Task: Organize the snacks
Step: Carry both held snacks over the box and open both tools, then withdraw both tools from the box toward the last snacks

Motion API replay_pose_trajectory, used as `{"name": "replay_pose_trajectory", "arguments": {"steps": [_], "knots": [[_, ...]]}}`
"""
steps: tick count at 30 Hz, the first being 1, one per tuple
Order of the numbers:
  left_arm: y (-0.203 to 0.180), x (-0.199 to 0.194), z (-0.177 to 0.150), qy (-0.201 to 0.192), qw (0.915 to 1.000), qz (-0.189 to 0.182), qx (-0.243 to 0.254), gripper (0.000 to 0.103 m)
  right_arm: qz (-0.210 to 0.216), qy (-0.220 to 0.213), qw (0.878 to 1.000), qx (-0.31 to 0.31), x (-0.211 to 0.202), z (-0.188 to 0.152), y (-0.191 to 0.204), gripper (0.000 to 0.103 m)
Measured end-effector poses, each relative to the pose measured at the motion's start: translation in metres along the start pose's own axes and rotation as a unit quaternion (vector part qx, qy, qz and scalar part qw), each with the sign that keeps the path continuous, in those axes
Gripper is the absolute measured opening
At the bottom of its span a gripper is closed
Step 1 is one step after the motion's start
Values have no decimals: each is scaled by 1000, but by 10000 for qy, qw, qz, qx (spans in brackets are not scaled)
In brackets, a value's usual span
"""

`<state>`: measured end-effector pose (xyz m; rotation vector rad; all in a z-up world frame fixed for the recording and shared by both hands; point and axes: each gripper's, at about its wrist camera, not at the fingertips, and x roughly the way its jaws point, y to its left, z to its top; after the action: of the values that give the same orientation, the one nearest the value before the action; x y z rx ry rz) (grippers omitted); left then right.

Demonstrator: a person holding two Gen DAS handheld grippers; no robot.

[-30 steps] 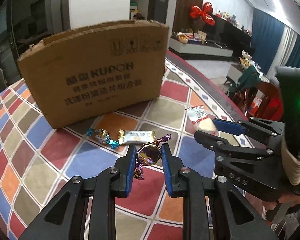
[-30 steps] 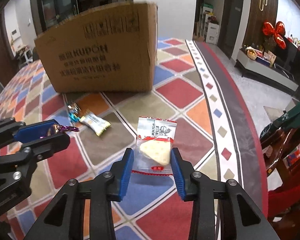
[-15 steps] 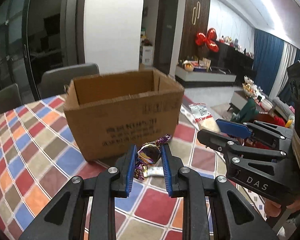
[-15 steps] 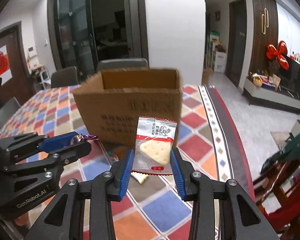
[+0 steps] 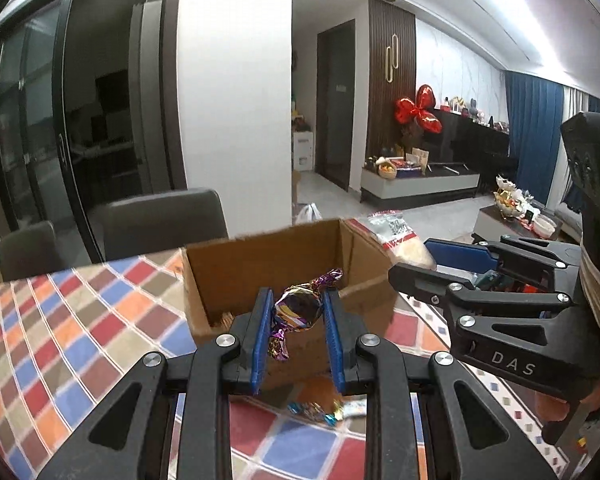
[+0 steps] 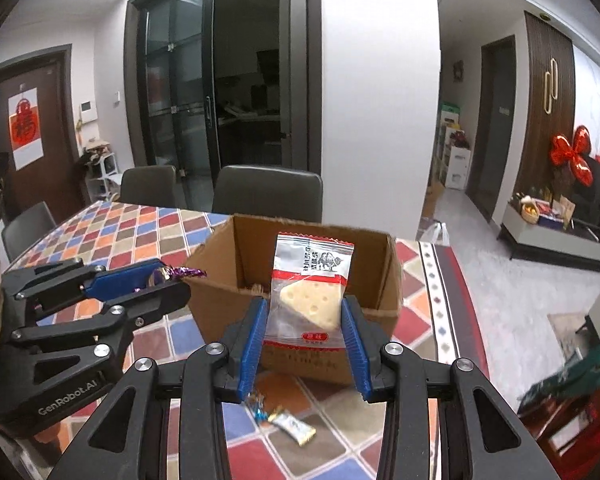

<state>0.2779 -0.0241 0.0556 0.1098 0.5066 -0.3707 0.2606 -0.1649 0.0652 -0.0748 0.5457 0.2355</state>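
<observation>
My left gripper [image 5: 296,316] is shut on a purple foil candy [image 5: 298,312], held up just before the near wall of the open cardboard box [image 5: 240,276]. My right gripper [image 6: 304,316] is shut on a clear packet holding a cheese-shaped biscuit [image 6: 310,288], also raised at the box's [image 6: 216,308] near rim. Each gripper shows in the other's view: the right one [image 5: 428,262] with its packet [image 5: 396,236], the left one [image 6: 172,280] with its candy [image 6: 180,272]. Two wrapped candies, one blue [image 6: 258,406] and one white-gold [image 6: 294,428], lie on the table before the box.
The table has a chequered cloth of many colours [image 6: 120,232]. Grey chairs [image 6: 268,192] stand behind the table's far edge. To the right the table ends at a red border [image 6: 456,292], with floor and a cabinet beyond.
Both grippers have risen from near the tabletop with their snacks held, from below the box's rim to its level. The box's inside has come into sight.
</observation>
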Motion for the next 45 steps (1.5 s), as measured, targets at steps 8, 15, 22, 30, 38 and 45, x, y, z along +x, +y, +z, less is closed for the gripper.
{"name": "replay_pose_trajectory", "arguments": {"steps": [8, 15, 22, 30, 38, 45], "knots": [[17, 30, 25, 37, 9999, 75, 85, 26, 50, 97, 9999, -81, 34, 24, -4, 39], [30, 66, 38, 251, 9996, 114, -44, 28, -12, 238, 9997, -27, 65, 33, -15, 39], [30, 69, 33, 202, 9986, 481, -114, 61, -177, 316, 9993, -52, 81, 34, -21, 58], [19, 45, 8, 264, 9966, 756, -171, 67, -54, 307, 9995, 9, 65, 15, -17, 58], [9, 23, -20, 349, 9946, 943, -242, 70, 51, 572, 9983, 4, 58, -13, -11, 58], [2, 13, -50, 564, 9925, 1035, -323, 75, 194, 882, 9959, -97, 56, -39, -7, 58]]}}
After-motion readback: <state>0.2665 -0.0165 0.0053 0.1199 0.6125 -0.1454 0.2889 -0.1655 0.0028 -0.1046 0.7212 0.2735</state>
